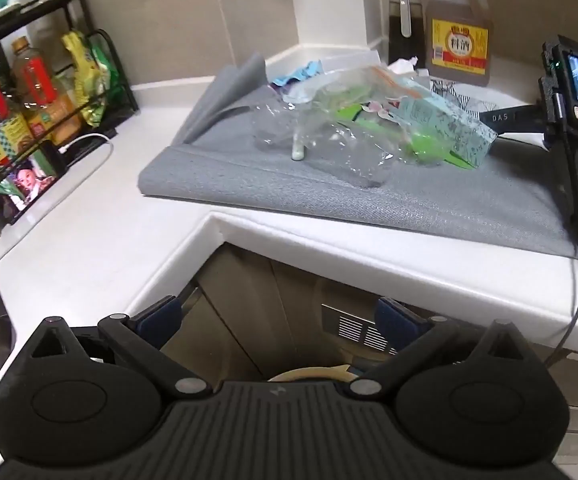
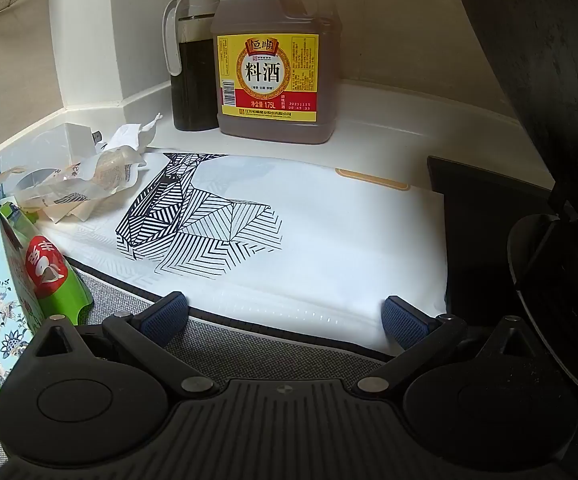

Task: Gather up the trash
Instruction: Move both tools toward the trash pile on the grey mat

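Both the left gripper [image 1: 279, 316] and right gripper [image 2: 285, 316] gape empty; the clear plastic wrapper [image 1: 329, 140] on the grey mat [image 1: 409, 200] looks light, crinkly, slippery, so best pinched at a crumpled fold.

The tabletop [image 1: 101, 240] is white, smooth and shiny. On it lies a grey cloth mat [image 1: 369, 196] with a rough weave. On the mat sits clear, crinkly plastic wrap [image 1: 329, 140]. Beside the mat, the white bag [image 2: 329, 232] looks smooth. The tool pads [image 2: 405, 322] are blue and bumpy.
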`<action>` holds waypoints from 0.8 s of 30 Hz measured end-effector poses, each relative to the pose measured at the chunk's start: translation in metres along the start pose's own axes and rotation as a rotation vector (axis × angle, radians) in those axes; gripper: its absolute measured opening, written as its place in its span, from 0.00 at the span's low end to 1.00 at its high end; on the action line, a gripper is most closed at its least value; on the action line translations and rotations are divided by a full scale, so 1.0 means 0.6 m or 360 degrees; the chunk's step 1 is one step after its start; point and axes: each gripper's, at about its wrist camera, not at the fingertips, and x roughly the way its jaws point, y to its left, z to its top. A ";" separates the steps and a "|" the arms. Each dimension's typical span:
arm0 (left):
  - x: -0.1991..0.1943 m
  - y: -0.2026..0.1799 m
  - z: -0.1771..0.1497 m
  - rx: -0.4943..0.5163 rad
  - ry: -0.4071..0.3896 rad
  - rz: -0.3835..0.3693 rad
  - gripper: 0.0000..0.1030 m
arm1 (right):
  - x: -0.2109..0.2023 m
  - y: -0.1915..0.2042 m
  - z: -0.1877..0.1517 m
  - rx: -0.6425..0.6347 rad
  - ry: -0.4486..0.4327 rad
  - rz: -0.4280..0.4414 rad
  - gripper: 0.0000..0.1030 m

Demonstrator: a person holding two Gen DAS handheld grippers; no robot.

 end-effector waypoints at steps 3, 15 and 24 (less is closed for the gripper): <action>-0.014 0.007 -0.010 -0.0007 -0.0037 0.0023 1.00 | 0.000 0.001 0.000 -0.0003 -0.0001 -0.0002 1.00; -0.057 0.036 -0.058 -0.0113 -0.0075 0.0044 1.00 | -0.032 0.008 -0.006 0.0020 0.0008 0.0034 1.00; -0.097 0.043 -0.086 -0.0119 -0.0094 -0.0051 1.00 | -0.397 0.014 -0.133 -0.0232 -0.0657 0.0463 1.00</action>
